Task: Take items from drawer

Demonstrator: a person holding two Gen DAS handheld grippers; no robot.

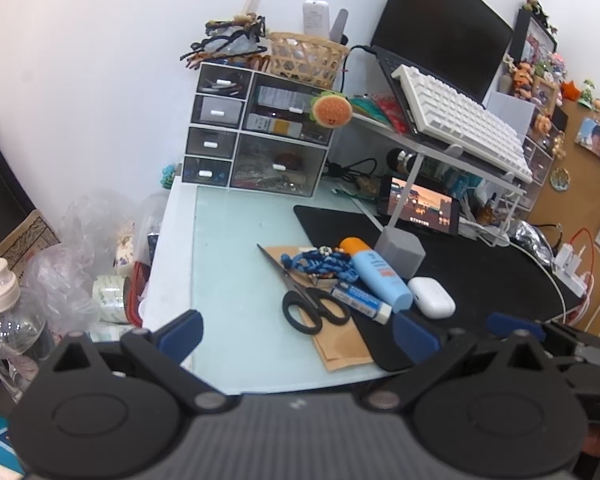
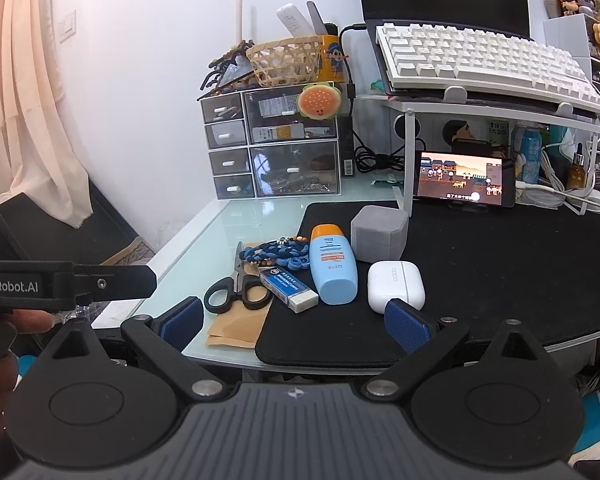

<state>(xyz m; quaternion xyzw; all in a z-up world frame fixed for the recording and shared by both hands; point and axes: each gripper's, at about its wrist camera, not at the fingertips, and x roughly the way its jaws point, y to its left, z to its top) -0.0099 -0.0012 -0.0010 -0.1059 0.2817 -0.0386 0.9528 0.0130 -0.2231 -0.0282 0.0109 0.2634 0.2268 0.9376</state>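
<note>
Drawers of the white-framed organiser (image 2: pixel 274 144) are smoky, translucent, all closed; both grippers' jaws released.

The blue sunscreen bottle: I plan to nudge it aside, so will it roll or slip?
The sunscreen bottle lies on its side on the black mat. Its flattish oval body probably slides rather than rolls. The smooth plastic may slip in a pinch. It touches the eraser box, so that would likely shift too.

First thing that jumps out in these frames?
The cluster of items near the front of the glass desk: black-handled scissors, a blue sunscreen bottle with an orange cap and a white earbud case. Behind them, at the wall, stands a clear multi-drawer organizer, every drawer closed, with a burger-shaped plush on its front. Both claws are open and empty.
</note>
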